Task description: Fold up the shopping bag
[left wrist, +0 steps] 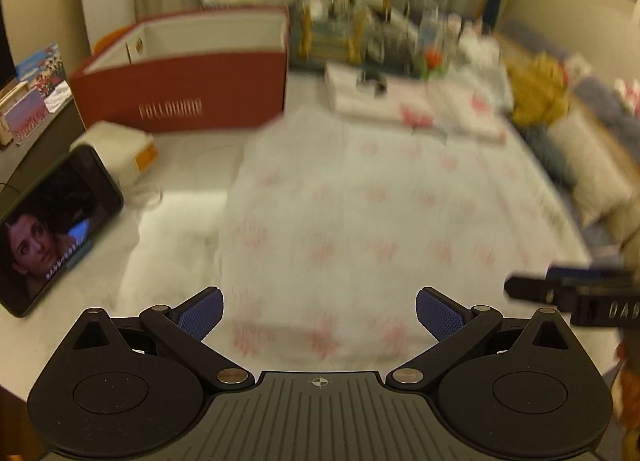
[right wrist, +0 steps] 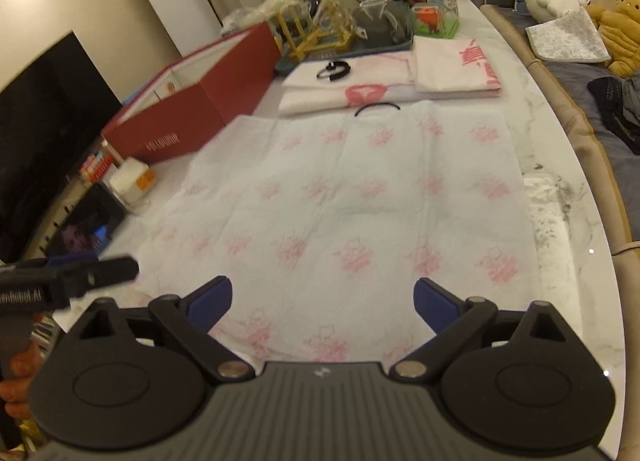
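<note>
A white shopping bag (right wrist: 360,197) with pink prints lies flat on the marble table (right wrist: 560,221), its black handle (right wrist: 377,108) at the far edge. The right gripper (right wrist: 323,303) hovers over the bag's near edge, jaws wide apart, nothing between the blue pads. In the blurred left wrist view the same bag (left wrist: 360,221) spreads ahead of the left gripper (left wrist: 320,313), which is open and empty above the near end. A black finger of the right gripper (left wrist: 560,293) shows at the right there. The left gripper's finger (right wrist: 88,273) shows at the left in the right wrist view.
A red open box (right wrist: 192,117) stands at the left. Beside it are a small white box (right wrist: 130,181) and a propped phone (left wrist: 60,229). Folded bags (right wrist: 456,65) and a tray of glassware (right wrist: 352,21) sit beyond. A sofa with plush toys (right wrist: 616,33) runs along the right.
</note>
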The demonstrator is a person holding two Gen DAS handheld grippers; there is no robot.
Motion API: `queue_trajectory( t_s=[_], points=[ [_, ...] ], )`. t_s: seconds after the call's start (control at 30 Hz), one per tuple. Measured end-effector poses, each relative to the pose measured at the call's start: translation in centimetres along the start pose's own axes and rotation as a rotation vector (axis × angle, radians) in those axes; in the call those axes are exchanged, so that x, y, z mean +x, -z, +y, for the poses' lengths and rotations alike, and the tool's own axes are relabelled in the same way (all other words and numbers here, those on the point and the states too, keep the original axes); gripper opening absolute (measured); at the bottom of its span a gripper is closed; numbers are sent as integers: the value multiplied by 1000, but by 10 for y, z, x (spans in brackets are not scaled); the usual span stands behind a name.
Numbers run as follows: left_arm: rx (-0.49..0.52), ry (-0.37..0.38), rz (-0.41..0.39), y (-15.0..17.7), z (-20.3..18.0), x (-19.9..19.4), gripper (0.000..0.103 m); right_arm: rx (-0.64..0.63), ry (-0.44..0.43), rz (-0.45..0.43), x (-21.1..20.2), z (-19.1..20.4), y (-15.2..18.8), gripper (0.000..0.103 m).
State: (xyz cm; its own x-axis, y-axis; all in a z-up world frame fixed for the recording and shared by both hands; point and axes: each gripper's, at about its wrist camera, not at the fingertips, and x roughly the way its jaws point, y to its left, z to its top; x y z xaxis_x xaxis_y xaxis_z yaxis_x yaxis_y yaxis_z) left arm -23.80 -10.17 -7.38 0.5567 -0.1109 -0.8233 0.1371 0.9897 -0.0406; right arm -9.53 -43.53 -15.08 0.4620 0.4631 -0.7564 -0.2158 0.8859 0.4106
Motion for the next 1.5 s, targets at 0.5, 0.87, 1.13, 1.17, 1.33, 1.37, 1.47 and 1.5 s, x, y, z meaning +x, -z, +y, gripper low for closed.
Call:
queue_trajectory(
  t_s=[0.5,0.87,1.13,1.17,1.33,1.37,1.47,1.5],
  points=[
    [-301,91,107,-28,71,22,103,-424,-22,80,10,45,-1,50],
    [-434,210,157,-9,96,17,103,-708,-60,193,46,85,8,32],
    [-741,456,174,18,115,31,103,-688,-103,231,51,82,1,5],
    [-761,452,187,22,117,38,103,-671,-110,234,51,80,0,4],
    [-871,545,169,35,117,52,103,-620,-120,241,50,74,-2,2],
    [-874,561,157,35,115,52,103,-616,-121,241,50,73,-3,2],
    [-853,562,149,29,109,54,103,-604,-123,238,51,72,-4,2],
    [-842,552,151,27,107,56,103,-599,-125,236,51,72,-4,2]
  ],
)
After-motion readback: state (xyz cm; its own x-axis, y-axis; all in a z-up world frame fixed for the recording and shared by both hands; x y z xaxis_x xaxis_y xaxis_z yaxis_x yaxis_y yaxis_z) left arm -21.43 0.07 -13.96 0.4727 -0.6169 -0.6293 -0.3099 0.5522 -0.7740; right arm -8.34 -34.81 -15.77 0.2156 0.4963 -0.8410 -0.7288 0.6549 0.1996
